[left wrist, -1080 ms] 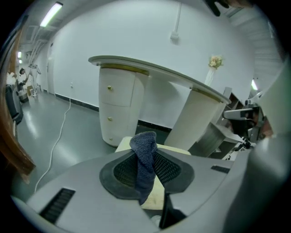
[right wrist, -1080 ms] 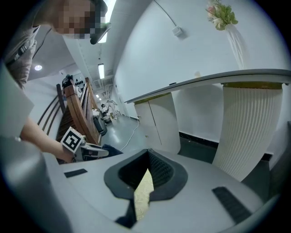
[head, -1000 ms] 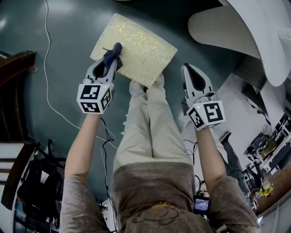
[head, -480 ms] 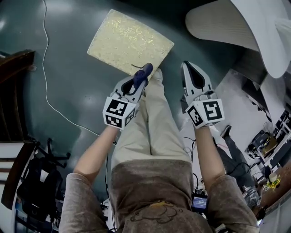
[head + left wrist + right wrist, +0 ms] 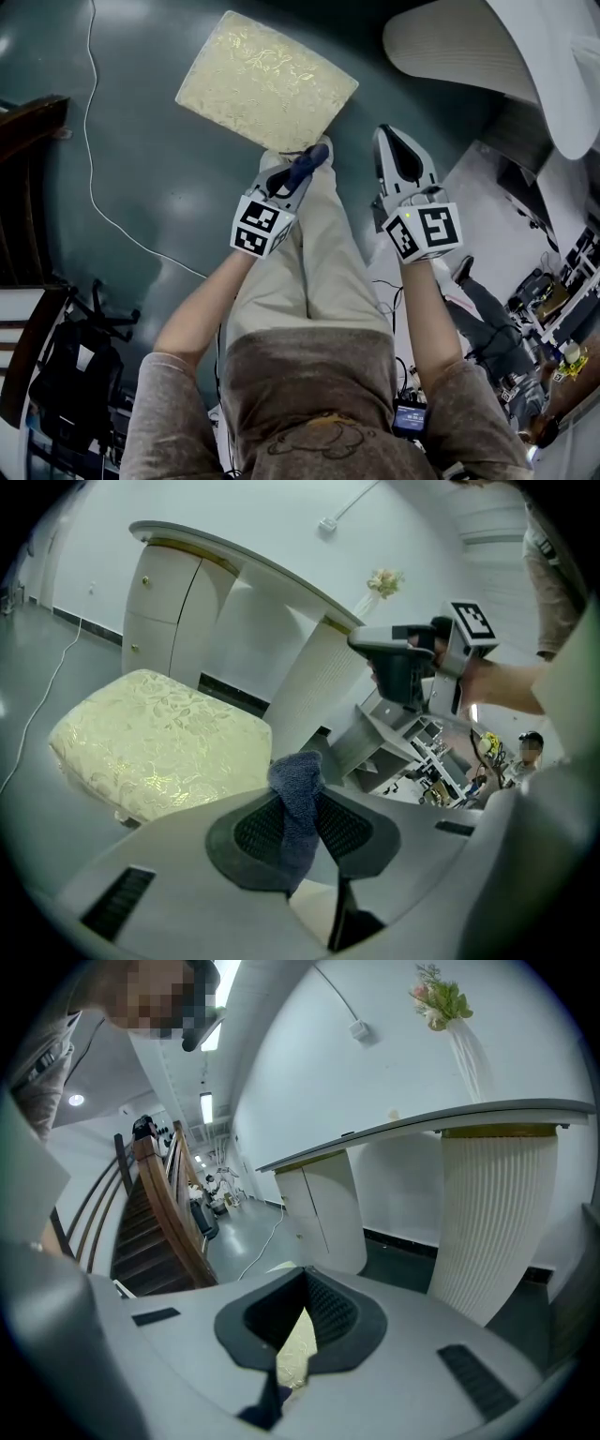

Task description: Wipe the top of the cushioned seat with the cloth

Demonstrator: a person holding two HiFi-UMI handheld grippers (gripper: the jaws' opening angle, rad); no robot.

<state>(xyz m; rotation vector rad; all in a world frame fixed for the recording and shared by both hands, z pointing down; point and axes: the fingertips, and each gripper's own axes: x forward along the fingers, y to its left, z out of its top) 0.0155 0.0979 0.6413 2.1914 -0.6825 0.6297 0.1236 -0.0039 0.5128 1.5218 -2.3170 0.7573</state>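
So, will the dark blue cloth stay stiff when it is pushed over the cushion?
Probably not: the dark blue terry cloth looks floppy, bunched and folded between the left tongs. It seems light, sticking up unsupported. Its fuzzy surface likely grips the pale yellow patterned cushion rather than sliding.

Background only: glossy dark teal floor (image 5: 150, 206), white cable (image 5: 89, 94) trailing across it on the left. Dark wooden staircase (image 5: 164, 1213) at the far left edge of the head view. White curved counter (image 5: 234, 560) with a cream cabinet below it, 2 doors (image 5: 169, 602), next to a ribbed white panel (image 5: 492, 1222). Small bunch of flowers (image 5: 439, 999) up against the white wall above the counter. Black wheeled chair with dark gear (image 5: 70, 366) bottom left. Cluttered desks (image 5: 553, 309) far right, too small to itemise. Strip light (image 5: 206, 1105) on the ceiling down the corridor.
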